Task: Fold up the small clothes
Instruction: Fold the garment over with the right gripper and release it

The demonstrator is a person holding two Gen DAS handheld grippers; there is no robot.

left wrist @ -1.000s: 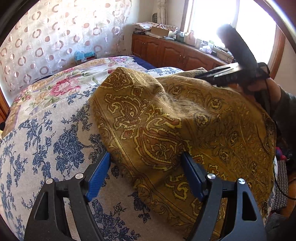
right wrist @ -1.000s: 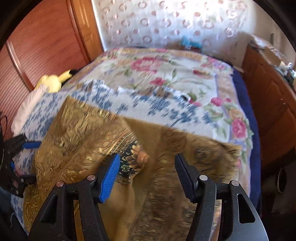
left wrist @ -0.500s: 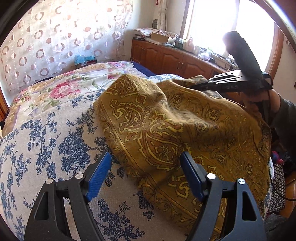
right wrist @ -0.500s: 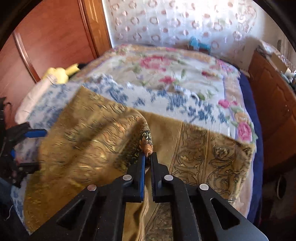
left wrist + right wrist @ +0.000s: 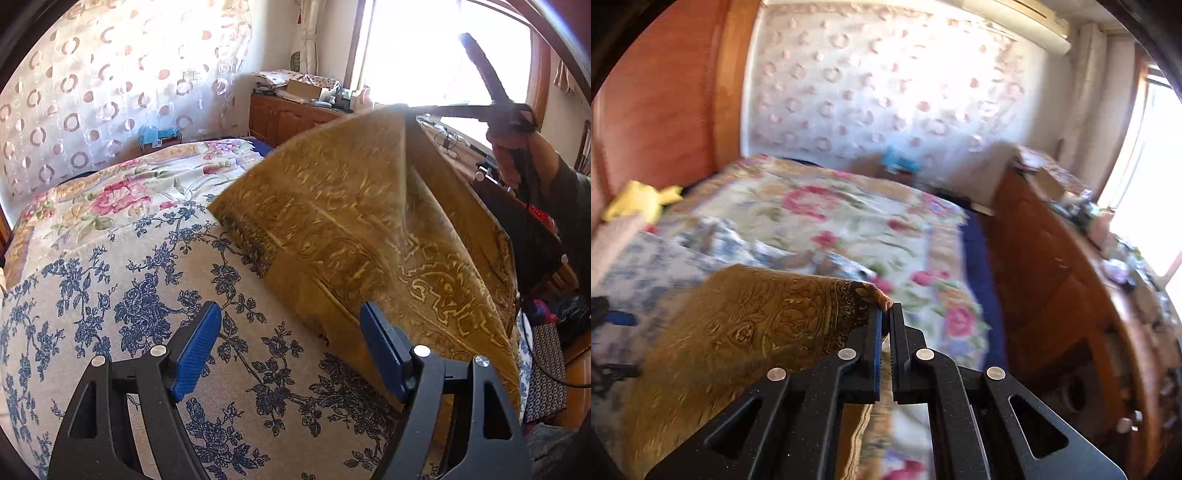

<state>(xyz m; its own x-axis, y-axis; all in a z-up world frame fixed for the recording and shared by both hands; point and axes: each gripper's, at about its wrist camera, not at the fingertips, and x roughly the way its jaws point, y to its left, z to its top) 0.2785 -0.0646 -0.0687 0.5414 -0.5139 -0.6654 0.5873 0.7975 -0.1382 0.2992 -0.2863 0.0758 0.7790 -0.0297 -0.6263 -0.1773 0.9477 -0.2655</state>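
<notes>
A gold patterned cloth (image 5: 369, 229) slopes up off the bed (image 5: 110, 295), one corner clamped in the right gripper (image 5: 885, 314) at the two o'clock side of the left view. The left gripper (image 5: 291, 347) hangs spread apart over the cloth's lower edge at six o'clock, gripping nothing

Your right gripper (image 5: 885, 314) held a corner of the paisley cloth (image 5: 369, 221) raised above the bed (image 5: 110, 295); the cloth sloped down onto the floral sheet (image 5: 240, 350). Your left gripper (image 5: 290, 347) hovered over that sheet, beside the cloth's lower edge. The cabinet (image 5: 1052, 295) stood right of the bed.
</notes>
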